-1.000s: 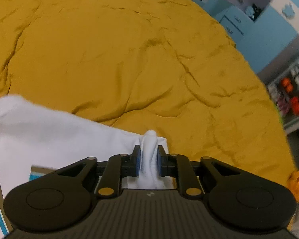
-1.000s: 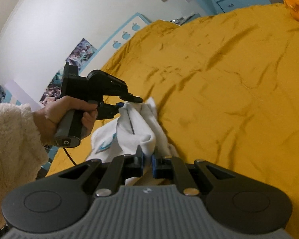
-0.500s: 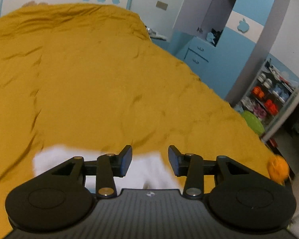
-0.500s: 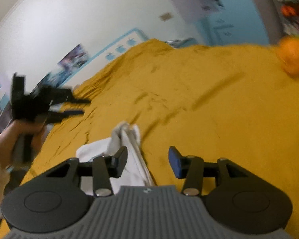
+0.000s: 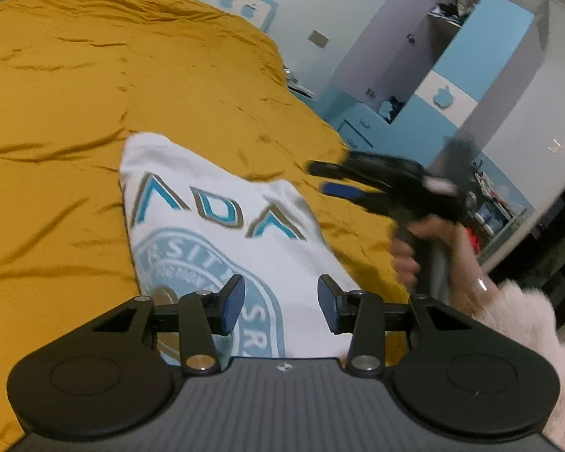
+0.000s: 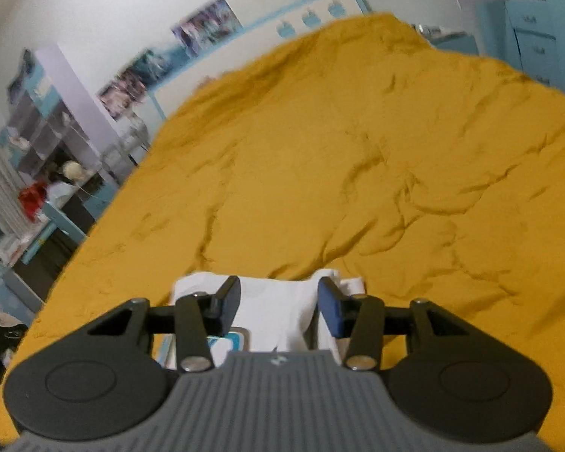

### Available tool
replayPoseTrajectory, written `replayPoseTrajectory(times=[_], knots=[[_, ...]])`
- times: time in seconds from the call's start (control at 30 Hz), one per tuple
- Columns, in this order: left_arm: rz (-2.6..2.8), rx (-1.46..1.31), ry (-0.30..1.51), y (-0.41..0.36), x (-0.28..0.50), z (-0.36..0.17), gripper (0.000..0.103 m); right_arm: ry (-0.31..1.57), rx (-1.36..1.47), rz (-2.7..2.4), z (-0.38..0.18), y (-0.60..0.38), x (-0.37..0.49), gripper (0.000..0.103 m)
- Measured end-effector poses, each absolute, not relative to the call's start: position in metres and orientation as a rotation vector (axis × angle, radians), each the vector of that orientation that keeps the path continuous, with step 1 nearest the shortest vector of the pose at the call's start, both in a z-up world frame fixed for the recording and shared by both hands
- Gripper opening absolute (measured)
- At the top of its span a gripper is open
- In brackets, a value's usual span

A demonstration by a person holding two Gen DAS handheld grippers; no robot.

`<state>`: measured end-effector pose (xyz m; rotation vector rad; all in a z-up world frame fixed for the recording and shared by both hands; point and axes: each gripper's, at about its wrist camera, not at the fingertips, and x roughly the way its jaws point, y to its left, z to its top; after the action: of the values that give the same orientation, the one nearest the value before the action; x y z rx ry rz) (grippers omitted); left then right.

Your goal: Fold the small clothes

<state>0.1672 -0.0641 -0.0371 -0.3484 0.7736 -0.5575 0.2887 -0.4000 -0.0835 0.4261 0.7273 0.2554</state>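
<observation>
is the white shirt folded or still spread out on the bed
Folded: the white shirt lies as a narrow panel on the yellow bedspread, no sleeves showing.

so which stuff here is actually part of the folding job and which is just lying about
Job:
- white printed shirt, lying on the bed
- left gripper, open
- right gripper, open

Lying about:
- mustard bedspread
- blue wardrobe
- wall posters

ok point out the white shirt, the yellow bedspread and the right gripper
white shirt [image 5: 222,241]: left wrist view, printed front.
yellow bedspread [image 5: 75,113]: left wrist view, bare wrinkled part.
right gripper [image 5: 329,179]: left wrist view, between fingertips.
</observation>
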Motion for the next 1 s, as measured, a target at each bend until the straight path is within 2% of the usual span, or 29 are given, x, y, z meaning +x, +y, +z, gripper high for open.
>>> replayPoseTrajectory(times=[0.2, 0.27, 0.3, 0.33, 0.37, 0.5, 0.7, 0.77, 0.8, 0.9, 1.0], knots=[[-0.567, -0.284, 0.854, -0.082, 0.177, -0.064, 0.048, 0.813, 0.380, 0.219, -0.119, -0.390, 0.319, 0.044], [-0.554, -0.289, 0.881, -0.082, 0.178, -0.074, 0.048, 0.823, 0.347, 0.206, -0.127, -0.387, 0.329, 0.032], [-0.549, -0.294, 0.888, -0.084, 0.179, -0.076, 0.048, 0.831, 0.326, 0.205, -0.130, -0.385, 0.332, 0.015], [-0.547, -0.300, 0.897, -0.082, 0.180, -0.080, 0.048, 0.832, 0.319, 0.209, -0.131, -0.385, 0.334, 0.006], [-0.544, -0.312, 0.909, -0.080, 0.180, -0.084, 0.048, 0.828, 0.333, 0.218, -0.131, -0.386, 0.334, 0.001], [-0.547, -0.360, 0.911, -0.073, 0.175, -0.091, 0.047, 0.754, 0.362, 0.185, -0.113, -0.390, 0.317, 0.000], [-0.556, -0.341, 0.918, -0.075, 0.175, -0.100, 0.046, 0.834, 0.402, 0.152, -0.158, -0.405, 0.328, 0.000], [-0.556, -0.352, 0.929, -0.074, 0.177, -0.101, 0.047, 0.824, 0.410, 0.156, -0.160, -0.408, 0.326, 0.008], [-0.554, -0.352, 0.935, -0.074, 0.179, -0.101, 0.047, 0.817, 0.423, 0.169, -0.157, -0.411, 0.324, 0.019], [-0.559, -0.354, 0.945, -0.074, 0.180, -0.101, 0.047, 0.741, 0.455, 0.280, -0.131, -0.418, 0.295, 0.020], [-0.561, -0.358, 0.949, -0.074, 0.185, -0.102, 0.047, 0.706, 0.405, 0.359, -0.108, -0.416, 0.247, 0.025]])
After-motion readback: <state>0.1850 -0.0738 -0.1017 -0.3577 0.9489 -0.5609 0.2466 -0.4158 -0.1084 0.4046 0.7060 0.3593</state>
